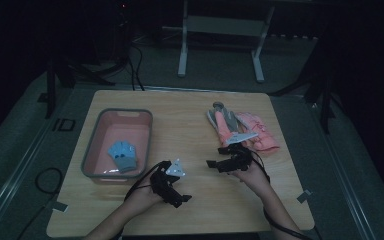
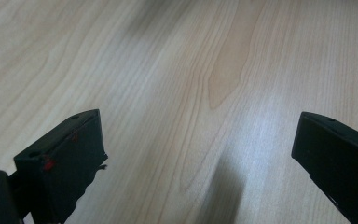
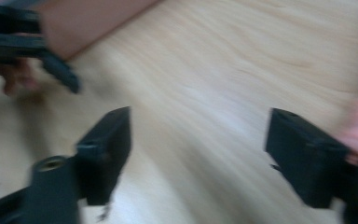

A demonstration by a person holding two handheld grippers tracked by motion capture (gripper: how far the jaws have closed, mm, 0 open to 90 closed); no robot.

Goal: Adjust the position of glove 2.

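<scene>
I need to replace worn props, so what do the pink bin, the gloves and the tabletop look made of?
The pink bin looks like moulded plastic: smooth walls, rounded grey rim. The blue glove in it and the pink gloves beside the right gripper look like soft knit fabric, limp and creased. The table appears wood-grain laminate, smooth with a faint sheen.

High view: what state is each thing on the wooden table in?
Pink plastic bin: upright, holding a blue-grey glove.
Pink and grey gloves: piled loose on the table, outside the bin.
Left hand-held gripper: open, nothing between the jaws.
Right hand-held gripper: open, nothing between the jaws.
</scene>
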